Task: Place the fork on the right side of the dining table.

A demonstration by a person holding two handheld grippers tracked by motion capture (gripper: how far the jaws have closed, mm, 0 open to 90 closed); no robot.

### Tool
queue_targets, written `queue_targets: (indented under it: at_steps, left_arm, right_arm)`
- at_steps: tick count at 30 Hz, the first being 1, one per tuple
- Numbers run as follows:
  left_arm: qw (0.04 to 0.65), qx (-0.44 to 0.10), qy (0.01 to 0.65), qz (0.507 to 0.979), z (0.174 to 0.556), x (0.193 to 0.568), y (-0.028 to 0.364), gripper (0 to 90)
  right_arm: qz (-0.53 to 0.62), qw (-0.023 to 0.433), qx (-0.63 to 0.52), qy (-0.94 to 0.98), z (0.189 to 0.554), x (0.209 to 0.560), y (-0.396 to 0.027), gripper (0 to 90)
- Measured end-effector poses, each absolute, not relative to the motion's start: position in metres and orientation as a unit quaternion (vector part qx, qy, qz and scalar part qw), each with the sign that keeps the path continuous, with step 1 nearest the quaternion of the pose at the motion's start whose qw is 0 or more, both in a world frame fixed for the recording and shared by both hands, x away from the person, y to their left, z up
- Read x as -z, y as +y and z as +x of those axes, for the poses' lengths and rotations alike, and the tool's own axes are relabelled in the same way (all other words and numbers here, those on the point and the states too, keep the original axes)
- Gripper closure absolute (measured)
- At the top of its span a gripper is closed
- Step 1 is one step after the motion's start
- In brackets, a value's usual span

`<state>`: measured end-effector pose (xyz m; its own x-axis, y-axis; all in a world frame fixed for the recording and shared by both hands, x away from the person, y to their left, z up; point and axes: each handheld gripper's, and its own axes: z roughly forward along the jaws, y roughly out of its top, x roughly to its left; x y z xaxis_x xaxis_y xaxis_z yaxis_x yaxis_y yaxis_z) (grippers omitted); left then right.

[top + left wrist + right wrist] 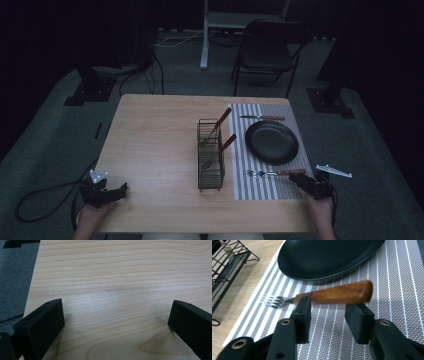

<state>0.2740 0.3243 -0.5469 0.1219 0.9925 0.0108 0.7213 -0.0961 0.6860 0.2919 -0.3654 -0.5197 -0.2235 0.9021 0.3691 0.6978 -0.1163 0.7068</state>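
A fork with a wooden handle (275,173) (337,293) lies flat on the striped placemat (240,165) (387,290), just in front of the black plate (271,142) (324,257). My right gripper (300,179) (329,307) sits low at the handle end. Its jaws stand apart, with the handle lying across just past their tips and the pads not pressing on it. My left gripper (122,189) (116,312) rests over bare wood near the table's front left corner, jaws wide and nothing between them.
A black wire caddy (210,155) (227,262) stands left of the mat with two wooden-handled utensils (222,120) leaning in it. A knife (262,118) lies on the mat behind the plate. A folding chair (265,50) stands beyond the table.
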Motion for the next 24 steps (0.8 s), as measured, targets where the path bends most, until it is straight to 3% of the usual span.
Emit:
queue_targets:
  at_steps: [7, 19, 21, 24]
  left_arm:
    - [0.273, -0.248, 0.614, 0.697, 0.274, 0.547, 0.324, 0.6]
    - [0.274, -0.248, 0.615, 0.697, 0.274, 0.547, 0.324, 0.6]
    - [0.273, -0.248, 0.615, 0.697, 0.274, 0.547, 0.324, 0.7]
    - [0.273, -0.248, 0.615, 0.697, 0.274, 0.547, 0.324, 0.7]
  right_arm:
    - [0.617, 0.121, -0.414, 0.659, 0.295, 0.532, -0.367, 51.8]
    - [0.597, 0.174, -0.404, 0.671, 0.284, 0.537, -0.344, 47.8]
    - [0.599, 0.176, -0.408, 0.666, 0.281, 0.537, -0.339, 43.7]
    - [0.600, 0.176, -0.410, 0.664, 0.278, 0.538, -0.329, 29.4]
